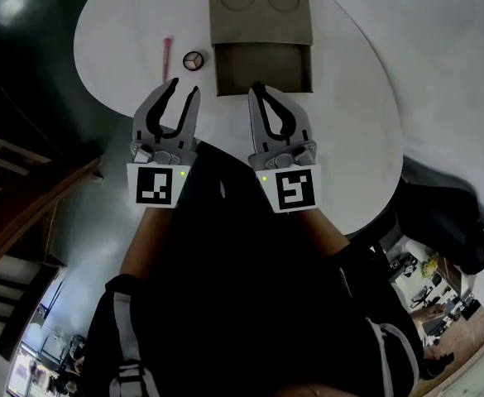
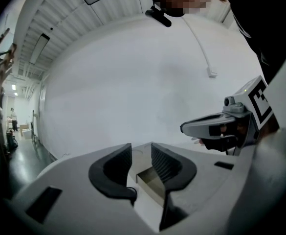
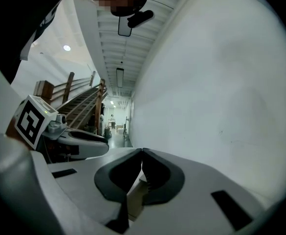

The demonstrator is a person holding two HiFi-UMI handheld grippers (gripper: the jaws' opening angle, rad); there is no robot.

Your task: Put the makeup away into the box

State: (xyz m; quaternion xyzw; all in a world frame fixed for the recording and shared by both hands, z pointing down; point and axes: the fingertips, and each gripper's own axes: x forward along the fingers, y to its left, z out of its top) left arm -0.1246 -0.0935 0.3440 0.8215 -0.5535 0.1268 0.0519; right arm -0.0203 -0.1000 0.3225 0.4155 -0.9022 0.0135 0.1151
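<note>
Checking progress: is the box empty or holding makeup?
Empty: the box looks bare inside; the pink stick and round case lie on the table beside it.

A white round table [image 1: 117, 40] stands on dark glossy floor [image 1: 18, 48] (wooden staircase [image 3: 79, 102] nearby), white wall [image 3: 221, 82] beyond.

The right gripper [image 3: 142, 151] points nearly level, its dark fingers [image 3: 161, 174] touching at the tips. Through the opening below the tips a tan sliver of the box [image 3: 137, 198] shows. The left gripper [image 3: 98, 144] reaches in from the left, its marker cube [image 3: 31, 121] behind it. A white wall [image 3: 221, 97] fills the right; stairs [image 3: 79, 102] and a lit corridor [image 3: 114, 121] lie beyond.
</note>
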